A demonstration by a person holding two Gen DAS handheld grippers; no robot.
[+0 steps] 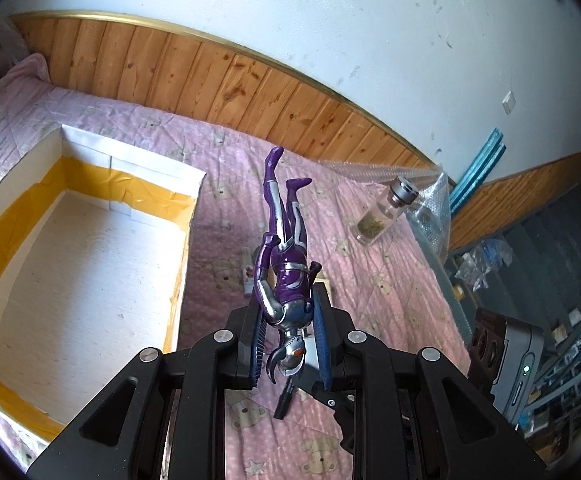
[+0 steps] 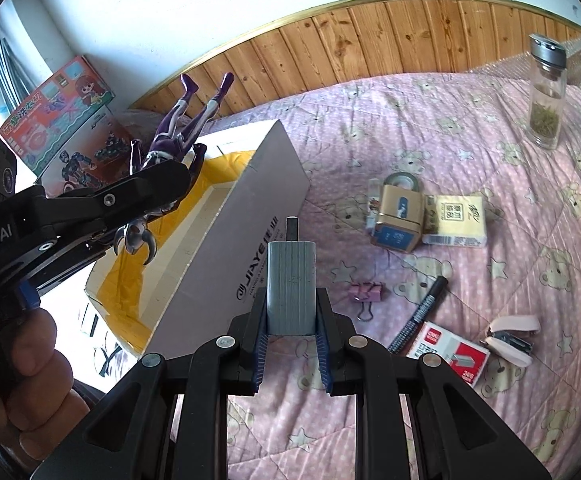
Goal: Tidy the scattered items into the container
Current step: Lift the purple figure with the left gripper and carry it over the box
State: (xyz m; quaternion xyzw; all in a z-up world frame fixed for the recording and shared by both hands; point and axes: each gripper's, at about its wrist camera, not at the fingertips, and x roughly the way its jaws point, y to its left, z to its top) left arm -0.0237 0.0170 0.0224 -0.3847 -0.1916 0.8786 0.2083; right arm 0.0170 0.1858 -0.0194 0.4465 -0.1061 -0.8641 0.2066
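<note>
Left wrist view, left to right. White box (image 1: 86,248) at left of frame, open top, yellow tape round the inner walls, floor bare. Sits on the pink bed quilt (image 1: 390,248). Centre: left gripper (image 1: 290,320) clamped on the purple figure (image 1: 282,256), head toward the camera, legs pointing to upper centre. Hard plastic by the look, light, glossy so probably slippery; thin limbs and head horns likely to snag or snap. Torso grip looks right, limbs best avoided. Glass bottle (image 1: 386,212) at right centre, upright, well apart from the box; fragile, top-heavy guess.

Right wrist view. Left gripper with the figure at left of frame, hanging over the box's near corner. Box wall (image 2: 234,256) runs diagonally through centre. Right gripper (image 2: 292,316) at bottom centre, closed on a grey ribbed block (image 2: 290,280) with a metal stub on top; stiff, light, ribs should help the hold. Right of centre on the quilt: padlock (image 2: 398,216), yellow pack (image 2: 458,220), pink binder clip (image 2: 364,294), black marker (image 2: 420,314), staple box (image 2: 454,354), pink stapler (image 2: 512,338).

Room: box interior wide open, cardboard rim the only edge to clear. Grippers close together at the box, collision risk if both drop at once.
</note>
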